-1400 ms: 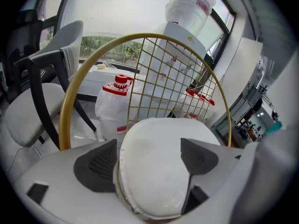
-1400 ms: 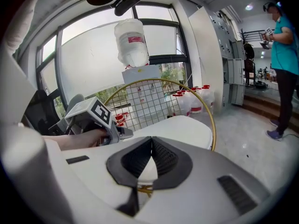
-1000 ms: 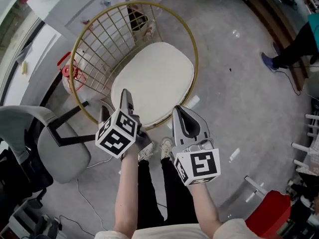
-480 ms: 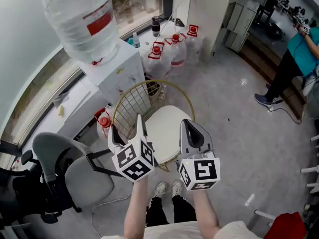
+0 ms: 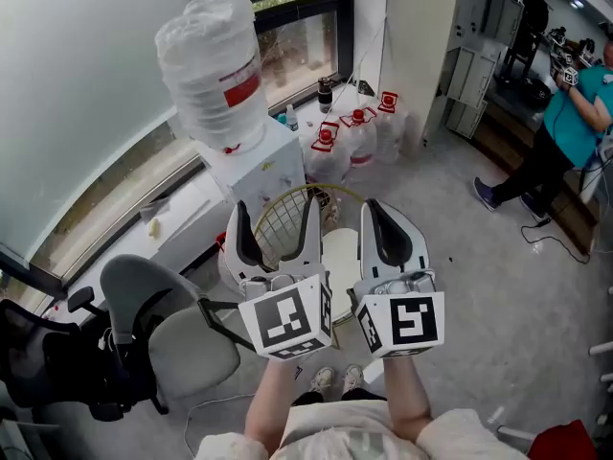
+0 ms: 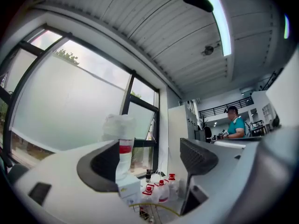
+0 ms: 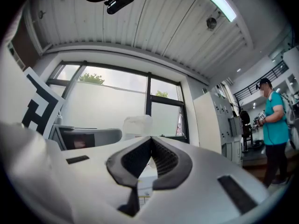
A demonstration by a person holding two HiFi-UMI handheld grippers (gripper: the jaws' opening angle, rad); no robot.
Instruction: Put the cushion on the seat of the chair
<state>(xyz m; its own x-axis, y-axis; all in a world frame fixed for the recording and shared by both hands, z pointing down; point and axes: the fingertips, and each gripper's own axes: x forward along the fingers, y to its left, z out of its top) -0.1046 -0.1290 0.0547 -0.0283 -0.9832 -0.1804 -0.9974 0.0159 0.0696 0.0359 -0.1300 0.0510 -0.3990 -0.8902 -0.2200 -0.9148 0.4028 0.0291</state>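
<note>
Cushion (image 5: pixel 341 262): white, lying on the seat of the gold wire chair (image 5: pixel 285 217), on the floor far of the person's feet. Only a strip of it shows, in the gap between the two grippers.

Left to right:
- Far left: black chair (image 5: pixel 43 357), partly cut off by the frame edge.
- Just right of it: grey office chair (image 5: pixel 172 338), beside the gold chair.
- Behind both: frosted window (image 5: pixel 86 94) running along the left wall.
- Water dispenser (image 5: pixel 257 172), white, with a big clear bottle (image 5: pixel 213 70) upside down on top. It stands just far-left of the gold chair.
- Left gripper (image 5: pixel 276 205): held up in front of the camera, well above the chair. Jaws spread wide, and its own view shows only the room between them. Touching nothing.
- Right gripper (image 5: pixel 378 209): held up alongside the left, at about the same height. Jaws pressed together at the tips with nothing pinched between them.
- Red-capped water jugs (image 5: pixel 350 142): clustered on the floor far of the chair, near the window.
- Far right: person in a teal top (image 5: pixel 575 113), standing well apart from the chair.
</note>
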